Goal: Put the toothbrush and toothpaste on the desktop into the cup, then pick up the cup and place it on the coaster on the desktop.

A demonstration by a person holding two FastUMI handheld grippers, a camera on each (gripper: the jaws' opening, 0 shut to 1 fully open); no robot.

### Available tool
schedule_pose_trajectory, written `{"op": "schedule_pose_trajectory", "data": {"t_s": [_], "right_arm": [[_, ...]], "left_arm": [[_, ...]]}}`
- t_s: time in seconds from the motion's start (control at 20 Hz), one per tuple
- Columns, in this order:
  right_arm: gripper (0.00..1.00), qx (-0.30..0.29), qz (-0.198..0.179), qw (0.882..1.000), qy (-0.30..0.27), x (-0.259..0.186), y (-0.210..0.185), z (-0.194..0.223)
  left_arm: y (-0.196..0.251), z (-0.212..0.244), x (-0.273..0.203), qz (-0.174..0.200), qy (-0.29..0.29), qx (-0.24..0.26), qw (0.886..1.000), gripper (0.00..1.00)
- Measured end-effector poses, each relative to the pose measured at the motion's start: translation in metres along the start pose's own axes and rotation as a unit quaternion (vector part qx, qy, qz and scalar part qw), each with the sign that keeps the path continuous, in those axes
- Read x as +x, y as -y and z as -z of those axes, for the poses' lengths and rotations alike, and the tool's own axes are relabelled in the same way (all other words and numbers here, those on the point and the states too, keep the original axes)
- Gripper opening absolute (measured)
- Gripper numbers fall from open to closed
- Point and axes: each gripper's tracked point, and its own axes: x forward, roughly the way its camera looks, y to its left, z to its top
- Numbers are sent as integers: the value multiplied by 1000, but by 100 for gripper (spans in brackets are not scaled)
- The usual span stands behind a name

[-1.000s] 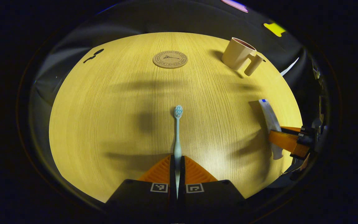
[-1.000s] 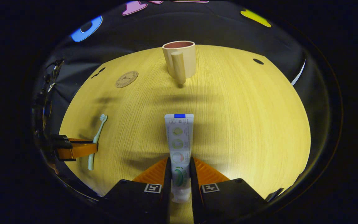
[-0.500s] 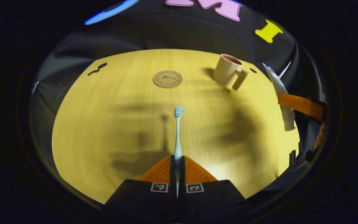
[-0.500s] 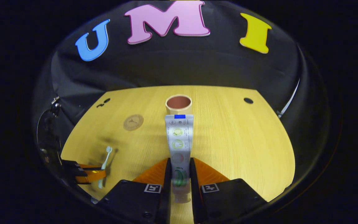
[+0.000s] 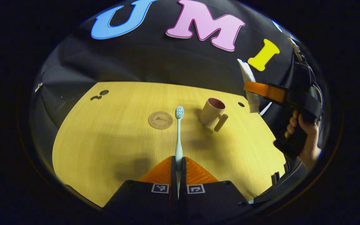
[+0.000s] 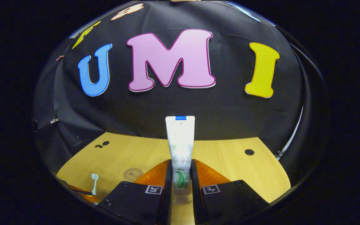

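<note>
Your left tongs (image 5: 178, 162) were clamped on the pale blue toothbrush (image 5: 178, 131), held level above the yellow wooden bench (image 5: 105, 140), head over the round cork coaster (image 5: 160, 120); your right tongs (image 6: 180, 175) gripped the white toothpaste tube (image 6: 180, 140) upright, high over the beige handled cup (image 5: 212, 113); bare bench lay around both.

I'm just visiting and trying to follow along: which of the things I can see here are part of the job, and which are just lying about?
Part of the job:
- toothbrush, shut in the left claw
- toothpaste, shut in the right claw
- cup, upright on the desktop
- coaster, lying beside the cup

Just there:
- dark holes in the desktop
</note>
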Motion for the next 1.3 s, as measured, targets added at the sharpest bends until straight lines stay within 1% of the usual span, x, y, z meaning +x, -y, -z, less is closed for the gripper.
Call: {"op": "schedule_pose_trajectory", "data": {"t_s": [0.15, 0.25, 0.35, 0.45, 0.6, 0.75, 0.85, 1.05, 1.1, 1.15, 1.2, 1.3], "right_arm": [[31, 7, 8, 999, 36, 29, 8, -14], [31, 0, 23, 998, 65, 55, 14, -12], [31, -6, 23, 996, 81, 77, 13, -3], [31, -2, 18, 996, 85, 99, 9, 9], [31, -2, 18, 996, 88, 121, 7, 31], [31, 4, 11, 996, 90, 130, 3, 50], [31, -5, 13, 995, 103, 128, 2, 55], [32, -7, 14, 995, 101, 121, 4, 71], [29, -8, 15, 994, 106, 119, 5, 71], [40, -10, 18, 993, 114, 117, 7, 67], [44, -10, 18, 993, 118, 116, 7, 66], [58, -9, 18, 993, 112, 113, 10, 67]], "left_arm": [[6, -15, 1, 6, 26, -8, 1000, 7], [5, -25, 4, 0, 53, -16, 998, 7], [2, -29, 9, -7, 65, -13, 998, 6], [0, -30, 21, -11, 66, -10, 998, 7], [3, -32, 32, -10, 67, -14, 998, 6], [6, -37, 41, -6, 73, -17, 997, 7], [9, -37, 47, -1, 71, -22, 997, 7], [17, -41, 55, 12, 72, -26, 997, 7], [19, -41, 57, 14, 71, -28, 997, 6], [21, -41, 57, 18, 70, -29, 997, 7], [22, -40, 58, 19, 69, -29, 997, 7], [25, -41, 57, 23, 70, -30, 997, 6]]}}
